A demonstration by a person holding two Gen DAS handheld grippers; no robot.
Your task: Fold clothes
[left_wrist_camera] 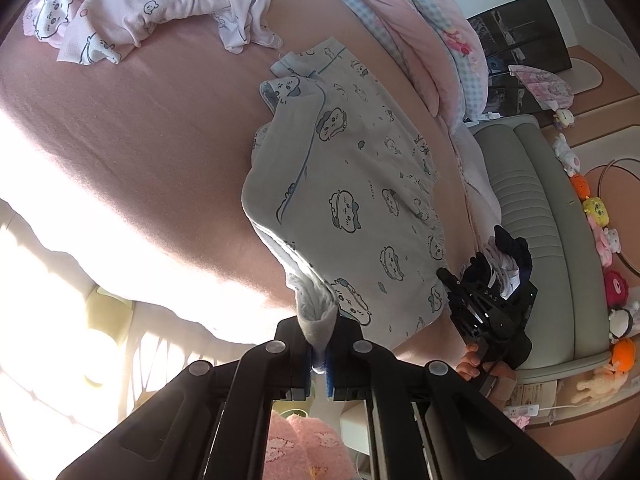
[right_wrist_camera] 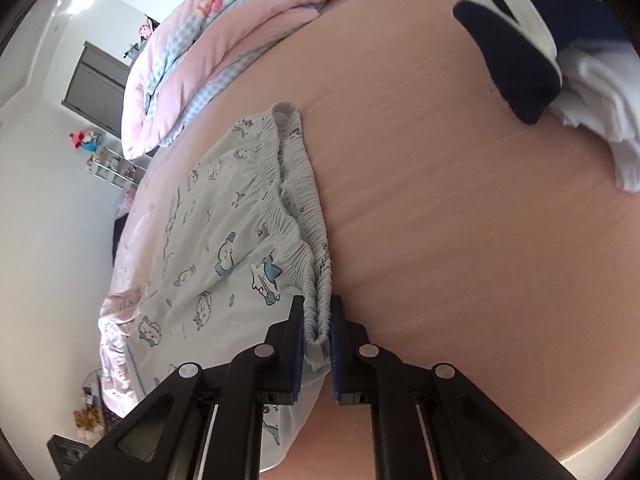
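Light blue pyjama shorts [left_wrist_camera: 352, 200] printed with cartoon animals lie folded on the pink bed sheet [left_wrist_camera: 140, 140]. My left gripper [left_wrist_camera: 319, 344] is shut on a corner of their fabric at the near edge. In the right wrist view the same shorts [right_wrist_camera: 208, 248] spread to the left, and my right gripper [right_wrist_camera: 318, 332] is shut on their ruffled elastic waistband [right_wrist_camera: 296, 200]. In the left wrist view the right gripper [left_wrist_camera: 452, 280] shows at the shorts' waistband end, held by a hand [left_wrist_camera: 474, 364].
A pink printed pyjama garment [left_wrist_camera: 132, 4] lies crumpled at the far side of the bed. A pink and blue checked quilt [right_wrist_camera: 208, 44] is bunched near the shorts. A navy and white garment [right_wrist_camera: 528, 52] lies on the sheet. A grey padded bench [left_wrist_camera: 532, 216] and plush toys stand beside the bed.
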